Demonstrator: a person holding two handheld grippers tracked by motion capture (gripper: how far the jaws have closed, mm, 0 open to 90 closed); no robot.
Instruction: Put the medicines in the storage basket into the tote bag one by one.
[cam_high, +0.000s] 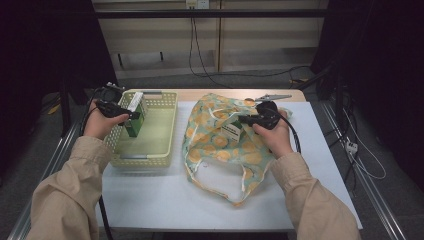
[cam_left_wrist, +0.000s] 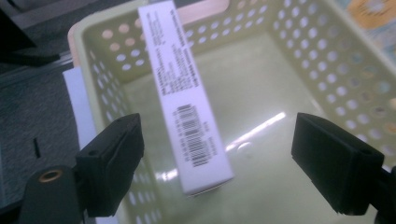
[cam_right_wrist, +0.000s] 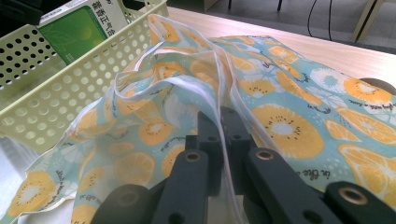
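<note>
Left claw (cam_left_wrist: 215, 163) stands open around the upright box (cam_left_wrist: 189, 100) inside the basket (cam_left_wrist: 327, 60). Right claw (cam_right_wrist: 223, 135) is clamped on the bag's (cam_right_wrist: 289, 116) rim on the bench (cam_high: 165, 200). Risk: a withdrawing jaw clips the box and topples it.

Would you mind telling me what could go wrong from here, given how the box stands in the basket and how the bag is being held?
1. The left gripper is open around the tall box, which stands tilted in the basket; it may well tip over.
2. The right gripper pinches only a thin edge of the bag; the fabric might slip free.
3. A second box sits at the bag's mouth and could slide out if the bag is pulled.
</note>
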